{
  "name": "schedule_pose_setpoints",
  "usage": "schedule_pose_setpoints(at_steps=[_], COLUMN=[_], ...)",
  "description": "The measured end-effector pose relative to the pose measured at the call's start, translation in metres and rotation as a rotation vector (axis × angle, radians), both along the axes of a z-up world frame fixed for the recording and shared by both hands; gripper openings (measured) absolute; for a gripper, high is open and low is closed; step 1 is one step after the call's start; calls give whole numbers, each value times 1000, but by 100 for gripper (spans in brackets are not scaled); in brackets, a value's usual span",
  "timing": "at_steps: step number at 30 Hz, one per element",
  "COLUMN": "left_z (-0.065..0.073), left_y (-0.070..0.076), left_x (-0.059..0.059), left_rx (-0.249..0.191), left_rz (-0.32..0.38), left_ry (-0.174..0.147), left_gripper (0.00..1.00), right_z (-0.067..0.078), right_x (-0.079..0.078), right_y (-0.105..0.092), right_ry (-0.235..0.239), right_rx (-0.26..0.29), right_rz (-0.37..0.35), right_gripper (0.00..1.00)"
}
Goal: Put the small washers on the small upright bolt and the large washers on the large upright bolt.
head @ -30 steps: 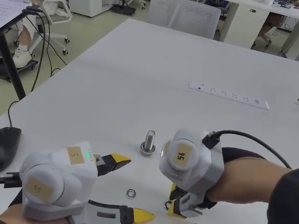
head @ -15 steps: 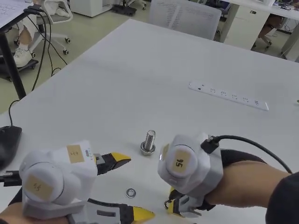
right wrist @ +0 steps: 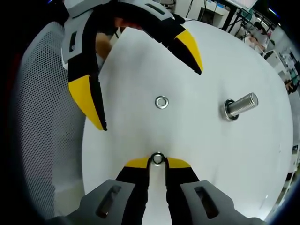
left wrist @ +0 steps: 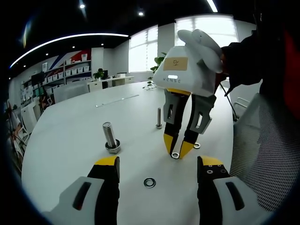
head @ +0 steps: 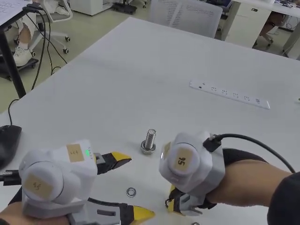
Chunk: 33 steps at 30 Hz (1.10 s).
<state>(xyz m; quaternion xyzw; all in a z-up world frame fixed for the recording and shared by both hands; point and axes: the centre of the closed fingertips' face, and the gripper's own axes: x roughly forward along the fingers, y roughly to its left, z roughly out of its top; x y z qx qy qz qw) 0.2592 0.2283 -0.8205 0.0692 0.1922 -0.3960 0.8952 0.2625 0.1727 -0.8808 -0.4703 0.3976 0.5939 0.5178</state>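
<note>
The large bolt (head: 149, 140) stands upright on the worktop (head: 117, 70). It is a silver, threaded shaft with a wider collar at its foot. Nearer the person than the bolt, a loose washer (head: 131, 191) lies flat, a thin bright ring with a dark hole. It sits between the spread jaws of the left gripper (left wrist: 158, 162), whose yellow tips are wide apart and touch nothing. To the other side of the bolt the right gripper (left wrist: 179, 149) points down at the worktop, its jaws together and clamped on a held washer (right wrist: 158, 159) that shows as a small ring pinched between the yellow tips. Another washer (left wrist: 197, 146) lies flat just beside those tips. The small bolt (left wrist: 159, 118), thin and upright, stands past the right gripper, well apart from the large bolt. The worktop is plain matt white. Far beyond the bolt a white power strip (head: 229, 95) lies on it, and off to the bolt's left a dark object (head: 7, 140) sits at the edge. Past the far edge there is a grey chair back (head: 185, 16). Wheeled office chairs (head: 51, 18) stand on a pale floor (head: 84, 28) to the far left. The left gripper view shows tall windows (left wrist: 140, 49) and ceiling lights (left wrist: 213, 4) over rows of desks.
</note>
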Motion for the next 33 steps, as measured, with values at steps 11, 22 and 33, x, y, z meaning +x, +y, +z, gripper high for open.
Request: schedule_pose_setpoints(at_steps=[11, 22, 33], left_z=[1, 2, 1], left_y=[1, 0, -1], left_x=[2, 2, 0], left_rx=[-2, -2, -2], left_rz=[-1, -6, -11], left_ry=[2, 2, 6], left_gripper=[66, 66, 66], right_z=[3, 14, 24], right_x=[2, 12, 21], right_y=[-2, -19, -44], right_ry=[18, 15, 1], right_rx=[6, 8, 10], right_rz=[-21, -82, -145], right_gripper=[14, 14, 14])
